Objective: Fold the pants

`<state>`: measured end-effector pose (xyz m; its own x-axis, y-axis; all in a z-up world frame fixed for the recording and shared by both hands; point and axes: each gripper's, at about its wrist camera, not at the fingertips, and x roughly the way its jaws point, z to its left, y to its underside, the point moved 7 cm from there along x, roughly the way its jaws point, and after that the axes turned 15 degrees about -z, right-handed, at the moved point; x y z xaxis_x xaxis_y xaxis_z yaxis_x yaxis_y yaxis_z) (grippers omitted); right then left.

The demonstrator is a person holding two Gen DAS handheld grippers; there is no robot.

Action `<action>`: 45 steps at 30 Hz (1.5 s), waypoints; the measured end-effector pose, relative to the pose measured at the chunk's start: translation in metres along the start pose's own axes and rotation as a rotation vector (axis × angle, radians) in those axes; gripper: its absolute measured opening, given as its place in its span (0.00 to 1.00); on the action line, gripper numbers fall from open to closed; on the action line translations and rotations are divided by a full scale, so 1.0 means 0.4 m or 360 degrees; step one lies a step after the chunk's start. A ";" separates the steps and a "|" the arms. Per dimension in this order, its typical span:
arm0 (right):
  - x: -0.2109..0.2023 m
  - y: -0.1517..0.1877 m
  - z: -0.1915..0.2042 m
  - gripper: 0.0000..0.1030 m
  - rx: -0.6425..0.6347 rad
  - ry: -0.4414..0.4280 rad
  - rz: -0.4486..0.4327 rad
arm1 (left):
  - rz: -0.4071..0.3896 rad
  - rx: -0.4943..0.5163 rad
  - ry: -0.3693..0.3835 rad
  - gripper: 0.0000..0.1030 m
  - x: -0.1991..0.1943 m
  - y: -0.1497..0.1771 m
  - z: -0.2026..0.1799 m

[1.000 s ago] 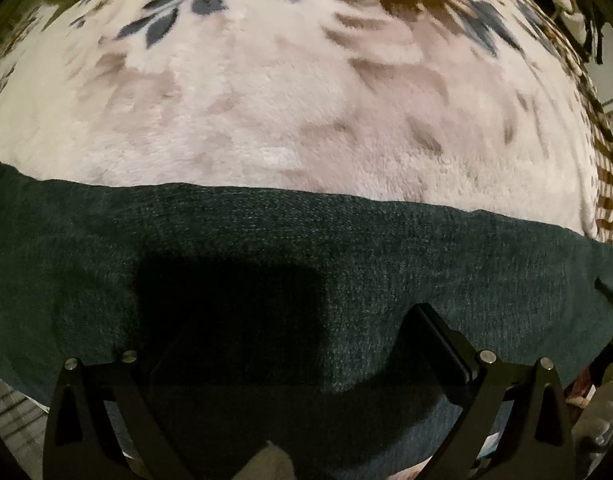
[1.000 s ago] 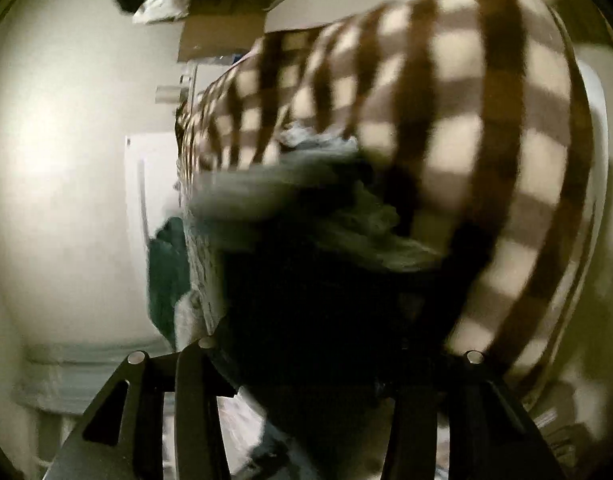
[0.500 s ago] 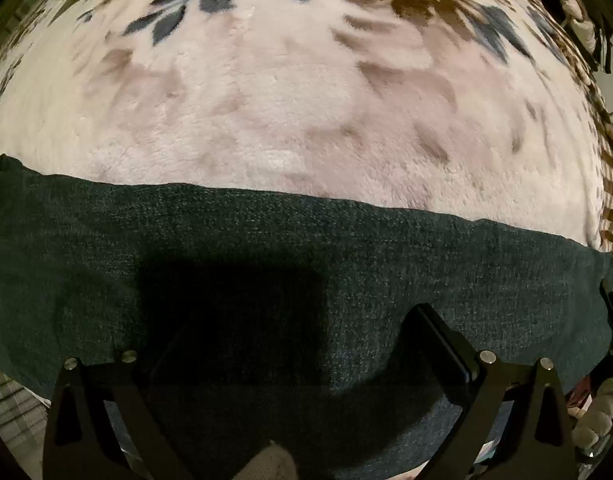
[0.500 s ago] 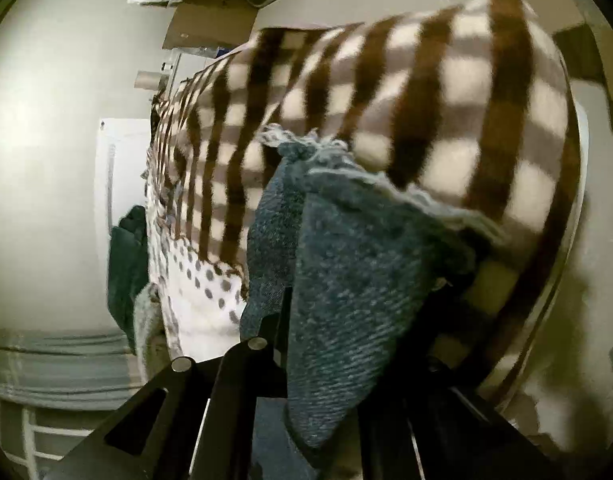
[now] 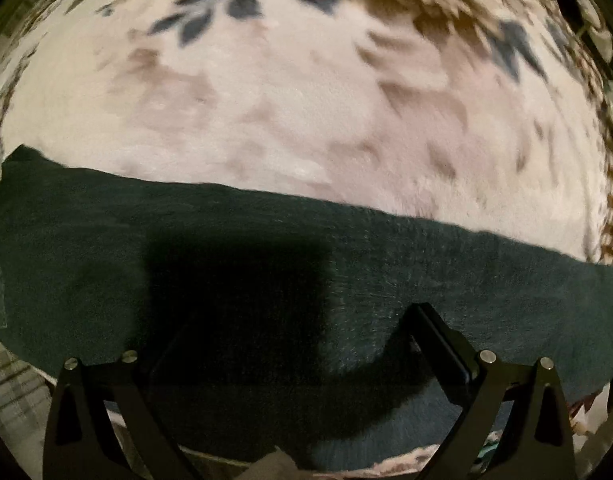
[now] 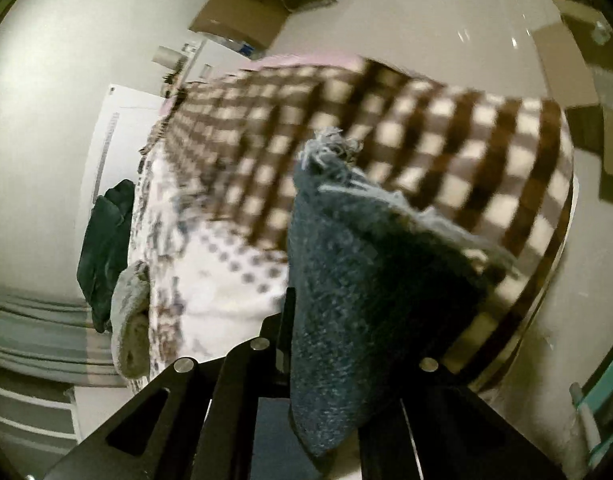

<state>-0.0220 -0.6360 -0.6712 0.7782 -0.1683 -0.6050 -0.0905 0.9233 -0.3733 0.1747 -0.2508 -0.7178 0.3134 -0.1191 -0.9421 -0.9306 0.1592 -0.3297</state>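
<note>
Dark denim pants (image 5: 386,264) lie flat in a long band across a floral fleece blanket (image 5: 306,112). My left gripper (image 5: 294,344) hovers over the pants with its fingers spread wide, open and empty; its shadow falls on the denim. In the right wrist view my right gripper (image 6: 326,360) is shut on the frayed hem end of a pant leg (image 6: 366,280) and holds it lifted above the bed, the fabric bunched between the fingers.
A brown-and-cream checked blanket (image 6: 446,152) covers the far part of the bed. Dark green and grey clothes (image 6: 106,240) hang at the bed's left side. Cardboard boxes (image 6: 242,24) lie on the floor beyond. The bed edge shows at the left wrist view's lower left.
My right gripper has lifted and pulled back with the pant hem, so more of the bed and floor shows. The left gripper has drifted slightly; the pants lie as before.
</note>
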 end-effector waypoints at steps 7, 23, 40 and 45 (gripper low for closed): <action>-0.094 0.098 0.266 0.07 -0.0283 -0.0092 -0.0035 | -0.0081 -0.0139 0.0074 1.00 -0.124 -0.018 0.121; 0.027 0.839 0.625 0.07 -0.0929 -0.0161 0.0381 | -0.0235 -0.0378 -0.0092 1.00 -0.321 0.062 0.705; 0.020 1.131 0.619 0.77 -0.1055 -0.0115 0.0930 | -0.0210 -0.0559 0.0003 1.00 -0.291 0.063 0.842; -0.034 0.954 0.530 0.78 -0.0977 0.0059 0.0813 | -0.0175 -0.0548 0.0158 1.00 -0.257 0.027 0.758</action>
<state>0.0646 -0.2082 -0.6566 0.5281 0.2029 -0.8246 -0.7646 0.5360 -0.3578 0.1898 0.0603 -0.6428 0.4109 -0.2143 -0.8861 -0.9068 -0.1968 -0.3729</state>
